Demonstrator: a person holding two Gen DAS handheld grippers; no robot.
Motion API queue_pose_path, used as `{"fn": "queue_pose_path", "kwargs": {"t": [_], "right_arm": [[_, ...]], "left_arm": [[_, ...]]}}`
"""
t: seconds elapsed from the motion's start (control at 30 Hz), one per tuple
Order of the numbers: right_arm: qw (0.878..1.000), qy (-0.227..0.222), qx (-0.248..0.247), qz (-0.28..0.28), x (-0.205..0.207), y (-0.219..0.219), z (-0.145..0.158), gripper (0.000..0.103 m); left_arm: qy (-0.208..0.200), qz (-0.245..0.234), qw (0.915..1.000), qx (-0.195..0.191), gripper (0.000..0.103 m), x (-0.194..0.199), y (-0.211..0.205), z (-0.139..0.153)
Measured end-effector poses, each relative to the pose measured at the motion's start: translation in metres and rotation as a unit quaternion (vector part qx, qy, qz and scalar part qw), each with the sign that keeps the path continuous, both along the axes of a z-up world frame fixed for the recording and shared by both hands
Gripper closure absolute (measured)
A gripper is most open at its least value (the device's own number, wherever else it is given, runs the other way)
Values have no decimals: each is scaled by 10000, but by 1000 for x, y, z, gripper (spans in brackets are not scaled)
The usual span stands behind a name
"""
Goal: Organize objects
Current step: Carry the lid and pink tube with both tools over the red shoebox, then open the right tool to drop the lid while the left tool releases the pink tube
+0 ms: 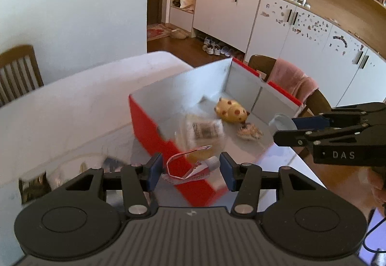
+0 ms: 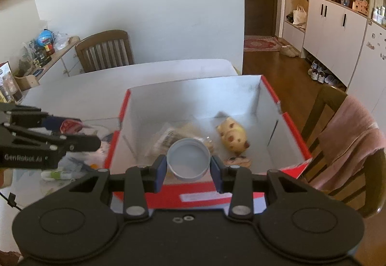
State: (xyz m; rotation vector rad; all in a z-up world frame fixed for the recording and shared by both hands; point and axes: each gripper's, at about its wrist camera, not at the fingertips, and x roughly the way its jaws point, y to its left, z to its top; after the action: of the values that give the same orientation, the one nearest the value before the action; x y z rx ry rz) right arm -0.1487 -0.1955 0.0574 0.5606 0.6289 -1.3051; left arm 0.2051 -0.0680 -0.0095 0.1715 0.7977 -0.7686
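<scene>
White tabletop (image 2: 96, 87) in a lived-in room, wooden chair (image 2: 105, 48) behind it against a pale wall, white cabinets (image 1: 277, 24) along the far side. On the table: red box (image 2: 205, 196) with grey inner walls, open at the top.

Inside the box: yellow spotted pig figure (image 2: 232, 136) toward the far right corner, small brownish shell-like piece (image 2: 237, 161) just in front of it, clear packet with printed label (image 1: 205, 129) near the middle, blurred.

Left gripper (image 1: 190, 169) over the box's near left edge, blue pads (image 1: 154, 170) spread apart, crumpled red-and-white tube (image 1: 193, 168) between them; contact with the pads impossible to confirm, tube blurred.

Right gripper (image 2: 188, 168) above the box's near wall, pads pressed against both sides of a round white lid (image 2: 188, 159), hollow side facing the camera, held over the box interior.

Left of the box, on the table: loose clutter, including a green-and-white tube (image 2: 59, 175). Right of the box: second chair draped with a pink cloth (image 2: 349, 135).
</scene>
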Motion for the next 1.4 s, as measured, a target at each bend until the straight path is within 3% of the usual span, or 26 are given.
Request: {"fn": "queue_pose_path", "kwargs": {"t": [0.4, 0.77, 1.4], "right_arm": [[9992, 175, 328, 112, -20, -46, -25, 65], [9948, 448, 822, 397, -21, -79, -56, 65], [9868, 501, 1416, 603, -14, -104, -87, 65]], "left_arm": [[206, 72, 9996, 191, 53, 54, -70, -2], [168, -108, 9966, 805, 53, 91, -140, -34], [679, -196, 9879, 1383, 52, 121, -191, -90]]}}
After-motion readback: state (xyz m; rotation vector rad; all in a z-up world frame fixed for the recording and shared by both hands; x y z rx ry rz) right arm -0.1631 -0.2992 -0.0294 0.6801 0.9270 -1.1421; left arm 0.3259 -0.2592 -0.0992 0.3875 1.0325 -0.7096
